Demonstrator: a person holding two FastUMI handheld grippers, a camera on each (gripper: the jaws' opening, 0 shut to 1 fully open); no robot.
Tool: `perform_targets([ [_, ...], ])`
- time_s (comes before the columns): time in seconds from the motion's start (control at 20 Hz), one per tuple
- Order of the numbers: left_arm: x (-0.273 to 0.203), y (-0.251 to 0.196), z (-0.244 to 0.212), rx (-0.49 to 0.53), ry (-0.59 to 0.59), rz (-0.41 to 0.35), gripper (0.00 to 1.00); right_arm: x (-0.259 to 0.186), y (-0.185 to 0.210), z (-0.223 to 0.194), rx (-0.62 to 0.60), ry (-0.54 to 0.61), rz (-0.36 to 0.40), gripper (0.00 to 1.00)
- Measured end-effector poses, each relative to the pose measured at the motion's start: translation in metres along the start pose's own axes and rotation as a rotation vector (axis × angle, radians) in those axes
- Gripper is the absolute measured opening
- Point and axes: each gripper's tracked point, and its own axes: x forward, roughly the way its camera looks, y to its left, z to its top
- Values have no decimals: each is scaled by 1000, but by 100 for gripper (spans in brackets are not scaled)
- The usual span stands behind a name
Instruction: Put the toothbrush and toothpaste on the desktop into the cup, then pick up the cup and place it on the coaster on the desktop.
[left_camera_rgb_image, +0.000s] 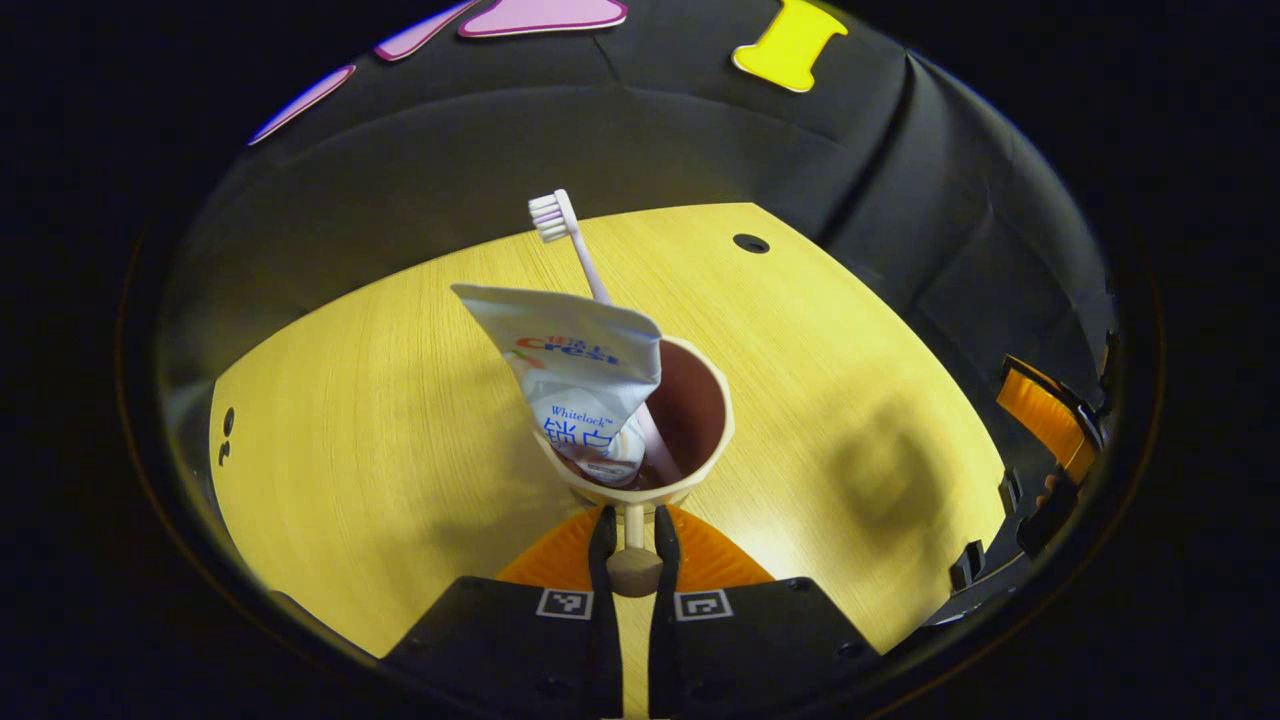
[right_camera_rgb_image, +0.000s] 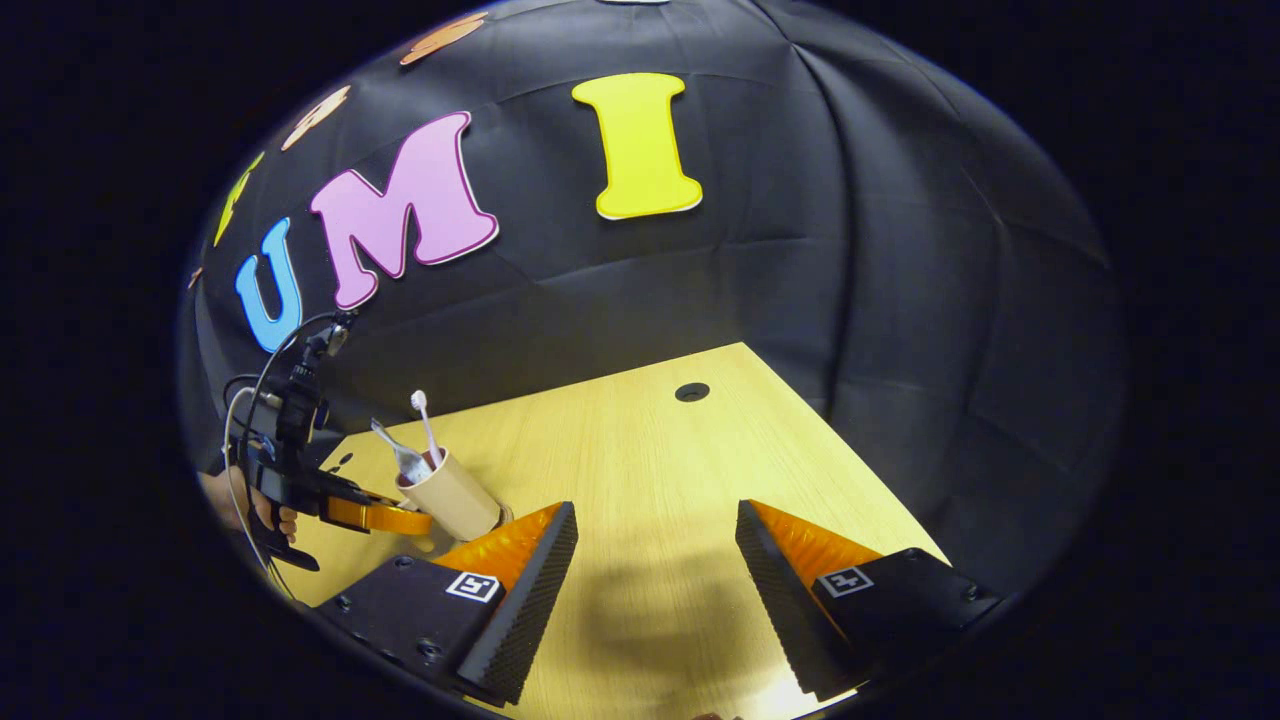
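A cream cup (left_camera_rgb_image: 712, 452) with a dark inside holds a white toothpaste tube (left_camera_rgb_image: 580, 370) and a pink toothbrush (left_camera_rgb_image: 572, 236), bristles up. My left gripper (left_camera_rgb_image: 632, 528) is shut on the cup's handle (left_camera_rgb_image: 634, 518), both fingers pressing it. In the right gripper view the cup (right_camera_rgb_image: 456, 497) leans over the table's left part, held by the left gripper (right_camera_rgb_image: 385, 518) with a hand (right_camera_rgb_image: 268, 515) behind it. My right gripper (right_camera_rgb_image: 655, 585) stands wide open over bare wood, with nothing between its fingers.
The wooden desktop (right_camera_rgb_image: 640, 450) has a round cable hole (right_camera_rgb_image: 691, 391) near its far edge, which also shows as the cable hole (left_camera_rgb_image: 750, 243) in the left gripper view. Black cloth walls close in behind and to the right. An orange finger (left_camera_rgb_image: 1042, 415) of the right gripper shows at the table's right edge.
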Motion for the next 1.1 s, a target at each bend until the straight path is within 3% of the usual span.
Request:
perform_targets([
  [0.4, -16, 3, 5, 15, -54, 51, 30, -7, 14, -6, -44, 8, 38, 98],
  [0.65, -54, 3, -1, -42, -130, 76, 100, -20, 26, 2, -44, -11, 61, 98],
  [0.9, -137, 19, -22, -59, -320, 171, 98, -46, 50, 13, -45, -45, 84, 98],
  [1.1, -223, 25, -64, -131, -450, 193, 98, -85, 82, 22, -74, -68, 104, 98],
])
